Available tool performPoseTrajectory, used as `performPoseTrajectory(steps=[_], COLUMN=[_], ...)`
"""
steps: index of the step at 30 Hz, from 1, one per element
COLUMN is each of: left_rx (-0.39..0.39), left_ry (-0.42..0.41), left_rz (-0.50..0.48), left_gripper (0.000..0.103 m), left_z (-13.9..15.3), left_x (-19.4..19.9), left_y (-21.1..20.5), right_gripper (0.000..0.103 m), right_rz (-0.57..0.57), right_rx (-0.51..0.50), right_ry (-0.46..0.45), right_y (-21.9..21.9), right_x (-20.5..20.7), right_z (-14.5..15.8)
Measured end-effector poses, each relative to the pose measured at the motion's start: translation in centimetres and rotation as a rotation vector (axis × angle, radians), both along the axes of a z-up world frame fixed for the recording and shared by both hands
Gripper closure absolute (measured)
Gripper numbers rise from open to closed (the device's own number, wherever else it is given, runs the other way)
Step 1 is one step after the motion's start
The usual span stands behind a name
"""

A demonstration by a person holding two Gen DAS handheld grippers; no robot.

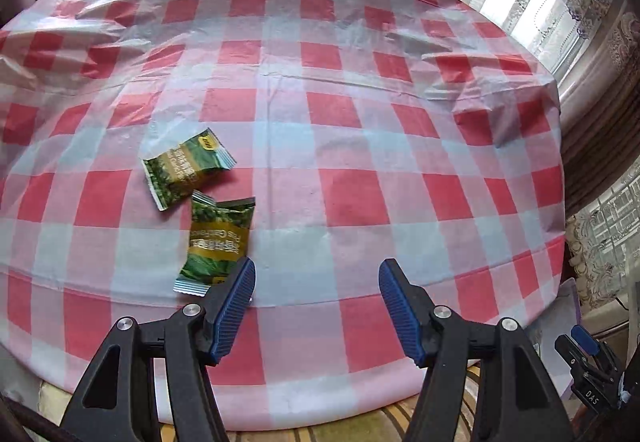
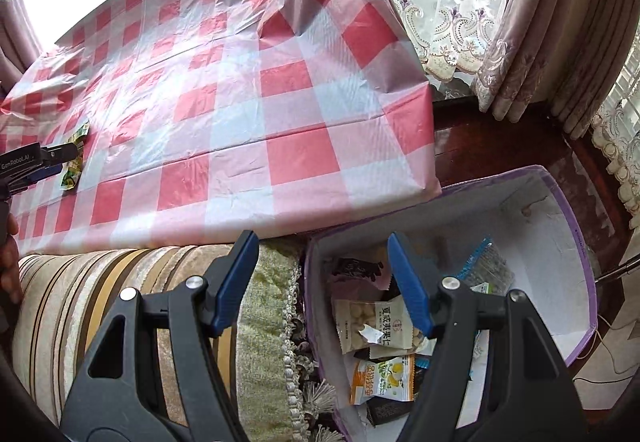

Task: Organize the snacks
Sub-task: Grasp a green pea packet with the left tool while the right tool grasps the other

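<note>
Currently left gripper jaws apart, empty; two green packets just left of it. Right gripper apart, empty, above box holding, apparently, several snack packets.

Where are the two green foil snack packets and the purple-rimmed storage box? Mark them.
Upper green foil snack packet point(image 1: 185, 166): left wrist view, middle of its face.
Lower green foil snack packet point(image 1: 218, 238): left wrist view, yellow band.
Purple-rimmed storage box point(image 2: 576, 242): right wrist view, right rim.

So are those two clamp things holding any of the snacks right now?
No, nothing is held. The left gripper hangs open above the tablecloth, beside a green packet. The right gripper is open and empty over the box of snacks.
</note>
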State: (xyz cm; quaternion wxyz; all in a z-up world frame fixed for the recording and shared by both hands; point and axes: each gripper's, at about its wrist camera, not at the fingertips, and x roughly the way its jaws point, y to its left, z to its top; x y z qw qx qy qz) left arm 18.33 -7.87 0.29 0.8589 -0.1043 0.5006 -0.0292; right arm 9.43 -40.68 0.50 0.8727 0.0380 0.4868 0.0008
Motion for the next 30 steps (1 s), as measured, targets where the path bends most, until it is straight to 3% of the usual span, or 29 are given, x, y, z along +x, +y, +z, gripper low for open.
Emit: performPoseTrajectory(steps=[6,15,18,19,22,30], left_rx=[0.023,0.074,0.124,0.141,0.205,0.116], left_ry=[0.023,0.094,0.092,0.09,0.073,0.048], left_rz=[0.059,0.03,0.007,-0.001,-0.008,0.021], left_gripper=[0.038,0.038,0.039,0.04,0.059,0.064], left_z=[-1.5,-3.6,-3.8,-3.8,-3.9,-3.6], left_x=[1.2,2.7,2.8,2.8,2.8,2.4], left_y=[3.8,4.1,3.5,3.2,2.9,4.6], right_gripper=[0.033,0.03,0.03,0.029,0.028,0.028], right_rz=[0.055,0.162,0.199,0.209,0.231,0.285], right_rx=[-0.004,0.003,-0.002,-0.001,-0.001,-0.006], right_ry=[-0.002,-0.035,-0.043,-0.046,-0.051,-0.052], right_y=[2.5,7.6,9.5,10.1,11.8,16.3], right_x=[1.5,4.4,5.5,5.8,7.0,9.6], right_z=[0.3,1.5,1.7,1.8,1.8,1.7])
